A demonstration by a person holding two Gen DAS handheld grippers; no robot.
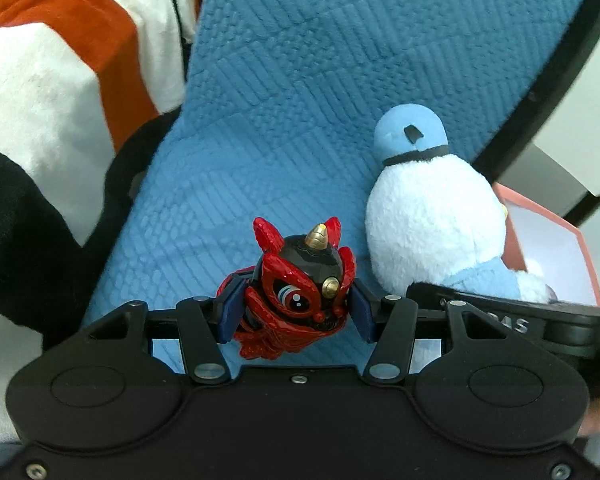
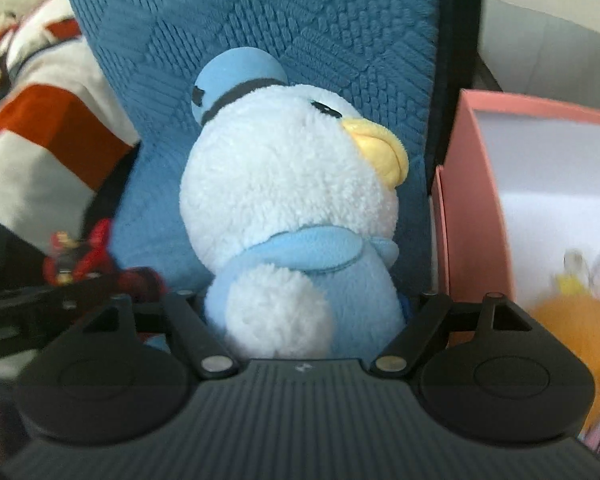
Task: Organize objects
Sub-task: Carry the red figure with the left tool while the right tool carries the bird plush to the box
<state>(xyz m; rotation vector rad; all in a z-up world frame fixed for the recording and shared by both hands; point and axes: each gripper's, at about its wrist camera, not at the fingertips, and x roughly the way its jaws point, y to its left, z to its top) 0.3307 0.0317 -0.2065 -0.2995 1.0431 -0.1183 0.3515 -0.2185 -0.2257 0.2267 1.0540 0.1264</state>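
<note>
**Carrying two toys toward the pink box**

Spreading widest across both views: blue quilted cover, textured in blocks, with a white, orange and black striped blanket bunched at its left edge. Standing off the cover's right side, beyond a black frame bar: pink box, open, pale inside, an orange-and-yellow blur low in it that cannot be identified.

Next in size: plush penguin, fluffy white body, light blue cap with a black band, yellow beak turned toward the box, blue collar. Held upright, long axis running away from the right claw, which pinches its lower body from both sides; fingertips mostly buried behind the plush. Box just beside it to the right, so nearer the right hand than the left.

Smallest: red lion figurine, glossy red scales, black head, gold horn and studs, one round painted eye. Clamped between the blue pads of the left claw, closed on its sides, head upright and facing the camera. Lying left of the penguin, well short of the box, with the right claw's body between.

Likely deciding relation for the coming move: box to the right of both toys, penguin first in line.
</note>
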